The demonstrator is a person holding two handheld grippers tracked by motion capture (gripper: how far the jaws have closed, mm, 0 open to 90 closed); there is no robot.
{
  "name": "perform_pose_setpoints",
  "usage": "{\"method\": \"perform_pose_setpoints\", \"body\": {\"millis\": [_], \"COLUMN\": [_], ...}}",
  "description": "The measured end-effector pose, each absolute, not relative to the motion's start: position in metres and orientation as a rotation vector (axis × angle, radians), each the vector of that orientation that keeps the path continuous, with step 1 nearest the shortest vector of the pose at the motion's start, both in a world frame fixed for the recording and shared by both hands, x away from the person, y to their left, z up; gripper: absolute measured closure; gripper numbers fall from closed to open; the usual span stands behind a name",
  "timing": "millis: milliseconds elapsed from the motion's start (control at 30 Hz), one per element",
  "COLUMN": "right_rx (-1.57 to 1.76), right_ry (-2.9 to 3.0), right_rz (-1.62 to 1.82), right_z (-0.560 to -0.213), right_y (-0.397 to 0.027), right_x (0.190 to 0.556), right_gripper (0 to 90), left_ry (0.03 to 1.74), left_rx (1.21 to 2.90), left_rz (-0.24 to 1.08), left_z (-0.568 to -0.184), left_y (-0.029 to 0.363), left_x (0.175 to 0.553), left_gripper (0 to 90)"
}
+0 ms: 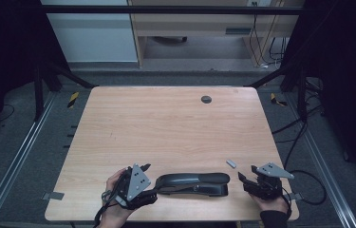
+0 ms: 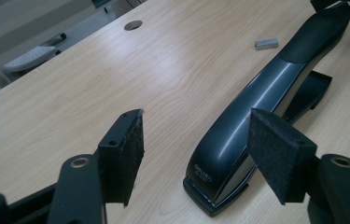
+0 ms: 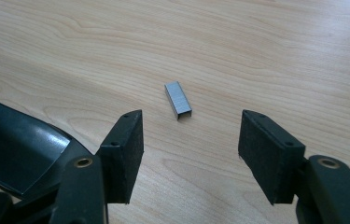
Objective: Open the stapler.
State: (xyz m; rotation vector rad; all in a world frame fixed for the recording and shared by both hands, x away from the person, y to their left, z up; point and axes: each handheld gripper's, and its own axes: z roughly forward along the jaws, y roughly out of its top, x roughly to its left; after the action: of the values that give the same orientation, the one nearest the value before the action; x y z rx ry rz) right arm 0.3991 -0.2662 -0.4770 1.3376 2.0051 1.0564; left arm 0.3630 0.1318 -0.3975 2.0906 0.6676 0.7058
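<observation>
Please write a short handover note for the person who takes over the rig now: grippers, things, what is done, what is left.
Left gripper: open, holds nothing; its fingers stand beside the stapler, not pressing on it.
Right gripper: open, empty, pointed at the staple strip, which lies just ahead of its fingers.
Things: the stapler lies closed near the front edge of the table; the staple strip lies loose beside the stapler's right end.
Done: nothing visible yet.
Left: probably to pick up the strip and load the stapler.

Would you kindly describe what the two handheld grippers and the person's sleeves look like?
Both the left gripper and the right gripper are black, each topped by a grey three-cornered plate with trailing black cables. Their jaws carry square black foam pads on brass-riveted arms. A dark sleeve covers the right wrist.
</observation>
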Motion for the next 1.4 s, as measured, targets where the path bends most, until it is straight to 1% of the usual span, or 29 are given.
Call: {"method": "perform_pose_setpoints", "body": {"millis": [300,600,900,1400], "right_rx": [1.332,1.321,1.320,1.320], "right_ry": [2.001,1.991,1.993,1.997], "right_rz": [1.056,1.041,1.041,1.041], "right_z": [-0.477,-0.478,-0.478,-0.478], "right_y": [-0.266,-0.268,-0.268,-0.268], "right_x": [0.400,0.402,0.401,0.401], "right_gripper": [40.9,41.1,41.3,41.4], "left_ry": [0.587,0.512,0.425,0.359], "left_rx": [2.129,2.177,2.212,2.281], "left_rz": [0.738,0.733,0.773,0.812], "left_z": [-0.395,-0.397,-0.398,-0.405], "left_y": [0.104,0.076,0.049,0.020], "left_x": [0.361,0.358,0.353,0.353], "left_gripper": [36.1,36.5,36.2,36.3]}}
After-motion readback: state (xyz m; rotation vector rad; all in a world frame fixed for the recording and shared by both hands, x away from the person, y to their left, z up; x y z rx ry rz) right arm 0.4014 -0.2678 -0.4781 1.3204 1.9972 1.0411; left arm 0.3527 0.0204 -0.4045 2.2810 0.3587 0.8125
